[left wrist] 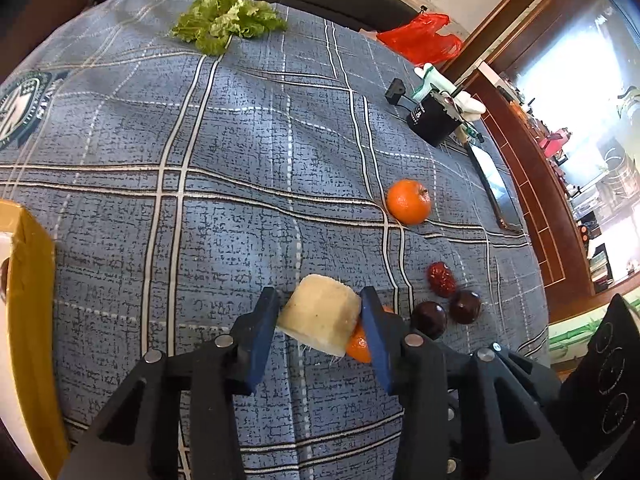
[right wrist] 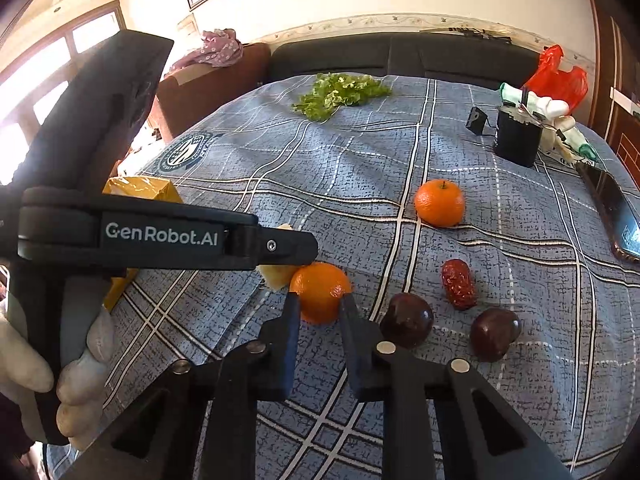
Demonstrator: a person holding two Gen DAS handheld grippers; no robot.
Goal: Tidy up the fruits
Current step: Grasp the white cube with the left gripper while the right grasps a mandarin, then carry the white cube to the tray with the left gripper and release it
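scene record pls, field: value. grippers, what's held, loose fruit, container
left gripper: shut on pale chunk, lifted off the cloth
right gripper: open, fingers either side of near orange, which rests on the cloth
far orange: loose on the cloth
red date: loose
dark round fruits: two, apart
yellow box: left edge of the cloth
lettuce: far side
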